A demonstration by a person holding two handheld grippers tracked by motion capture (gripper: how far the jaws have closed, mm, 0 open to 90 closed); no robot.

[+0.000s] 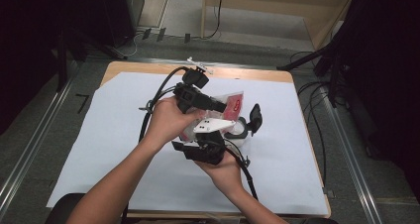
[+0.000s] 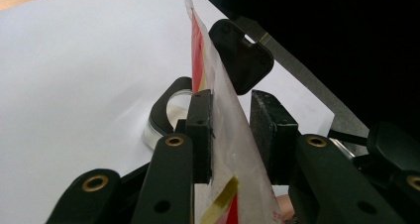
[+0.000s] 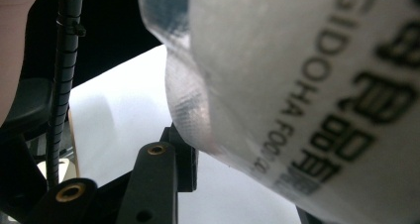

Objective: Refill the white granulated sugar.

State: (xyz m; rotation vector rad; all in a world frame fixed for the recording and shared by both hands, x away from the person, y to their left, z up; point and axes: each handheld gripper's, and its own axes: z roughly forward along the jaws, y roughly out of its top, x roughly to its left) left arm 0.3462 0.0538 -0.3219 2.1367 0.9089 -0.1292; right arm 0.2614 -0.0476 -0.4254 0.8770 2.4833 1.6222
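Pouch [image 2: 223, 115] was clamped between left gripper [image 2: 232, 130] jaws; right gripper [image 3: 208, 149] jaw state was undeterminable; black clip [image 2: 242, 60] lay beyond.

A sheet [image 1: 99, 149] lay spread over the desk [image 1: 119, 68], leaving a strip of desk bare along the far edge. Near the middle of the sheet, both hands met above it: the left hand [image 1: 166, 120] sat farther back, the right hand [image 1: 223, 172] nearer the person. The left tongs [image 1: 218, 106] reached rightward from the left hand, with a packet [image 2: 223, 110] standing on edge between their jaws. The right tongs [image 1: 208, 149] lay just in front of and below them, under the same packet. To the right of the packet, a round jar [image 2: 166, 117] rested on the sheet, with a clip-like piece [image 1: 255, 116] just beyond it. Cables [image 1: 317, 100] trailed across the floor right of the desk.
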